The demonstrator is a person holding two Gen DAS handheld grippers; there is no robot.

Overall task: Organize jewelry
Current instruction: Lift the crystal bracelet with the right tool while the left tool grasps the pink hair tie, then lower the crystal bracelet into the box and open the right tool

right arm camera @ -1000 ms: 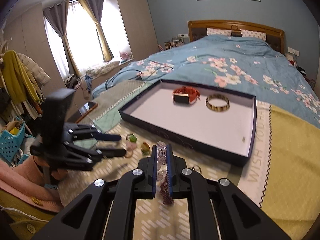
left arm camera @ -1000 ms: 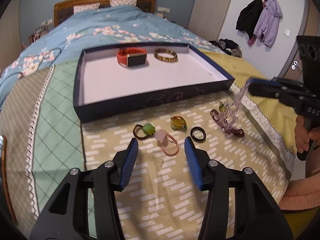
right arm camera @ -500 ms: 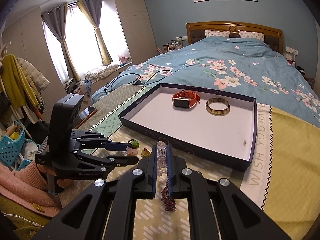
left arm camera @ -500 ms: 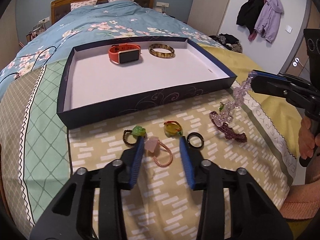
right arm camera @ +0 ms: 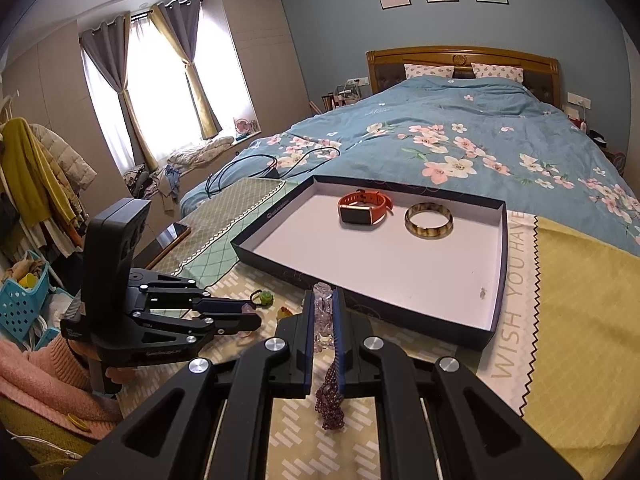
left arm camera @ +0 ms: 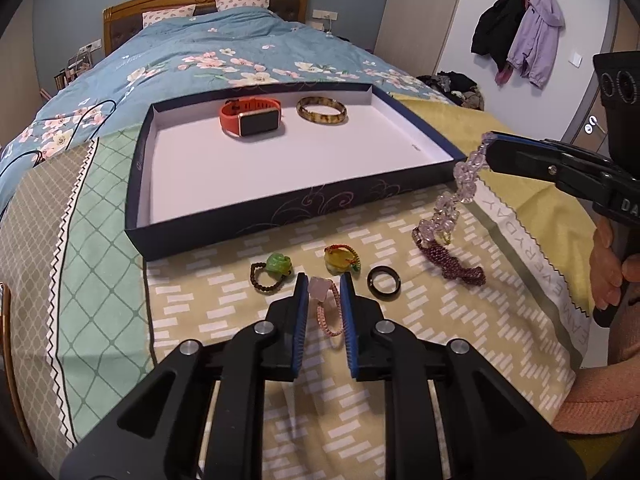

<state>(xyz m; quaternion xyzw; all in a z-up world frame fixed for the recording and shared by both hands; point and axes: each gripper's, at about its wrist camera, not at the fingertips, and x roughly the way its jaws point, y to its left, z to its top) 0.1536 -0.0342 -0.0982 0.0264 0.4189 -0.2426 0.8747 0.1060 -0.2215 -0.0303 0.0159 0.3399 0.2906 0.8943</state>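
My left gripper [left arm camera: 324, 304] is low over the yellow patterned cloth. Its jaws are closing on a pink cord ring with a pale pink stone [left arm camera: 325, 300], and both blue pads touch it. My right gripper [right arm camera: 323, 300] is shut on a strand of clear lilac beads [right arm camera: 322, 314]. In the left wrist view the bead strand [left arm camera: 460, 184] hangs from the right gripper [left arm camera: 490, 150], and its dark purple end [left arm camera: 456, 268] lies on the cloth. The dark blue tray [left arm camera: 260, 220] holds an orange watch [left arm camera: 250, 116] and an amber bangle [left arm camera: 322, 110].
A green stone ring [left arm camera: 272, 272], a yellow stone ring [left arm camera: 340, 260] and a black ring [left arm camera: 384, 282] lie between the tray and my left gripper. A person's hand [left arm camera: 608, 272] holds the right gripper. A black cable [right arm camera: 256, 164] lies on the blue floral quilt.
My left gripper has come forward around the pink cord ring, and its jaws have narrowed from wide apart to touching it. The right gripper has stayed shut on the bead strand.
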